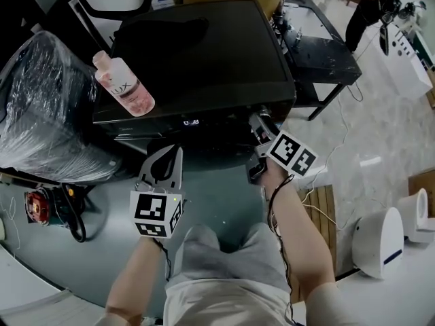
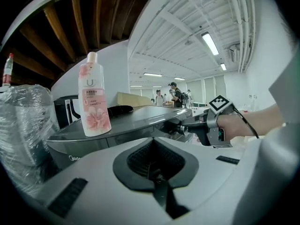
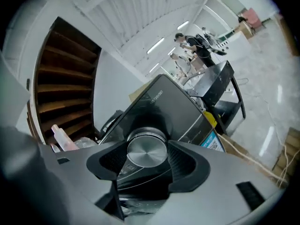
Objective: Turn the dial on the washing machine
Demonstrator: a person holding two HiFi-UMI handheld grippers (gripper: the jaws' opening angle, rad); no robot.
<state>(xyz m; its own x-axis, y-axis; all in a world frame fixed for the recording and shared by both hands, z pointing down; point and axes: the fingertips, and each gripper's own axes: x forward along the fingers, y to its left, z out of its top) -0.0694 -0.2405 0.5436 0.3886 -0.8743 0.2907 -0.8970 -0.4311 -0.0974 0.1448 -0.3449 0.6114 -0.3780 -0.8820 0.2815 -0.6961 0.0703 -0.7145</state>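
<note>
Fingers of the right gripper press the dial on both sides; the left gripper is closed, empty. Grip seems made; next probably needs a steady wrist roll.

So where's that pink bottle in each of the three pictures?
Head view: the pink bottle is at upper left, on the washing machine lid.
Left gripper view: it stands upright, left of centre, at the lid's near edge.
Right gripper view: part of it shows low at the left.
Shared landmark: the dark lid, centre in the right gripper view.
</note>
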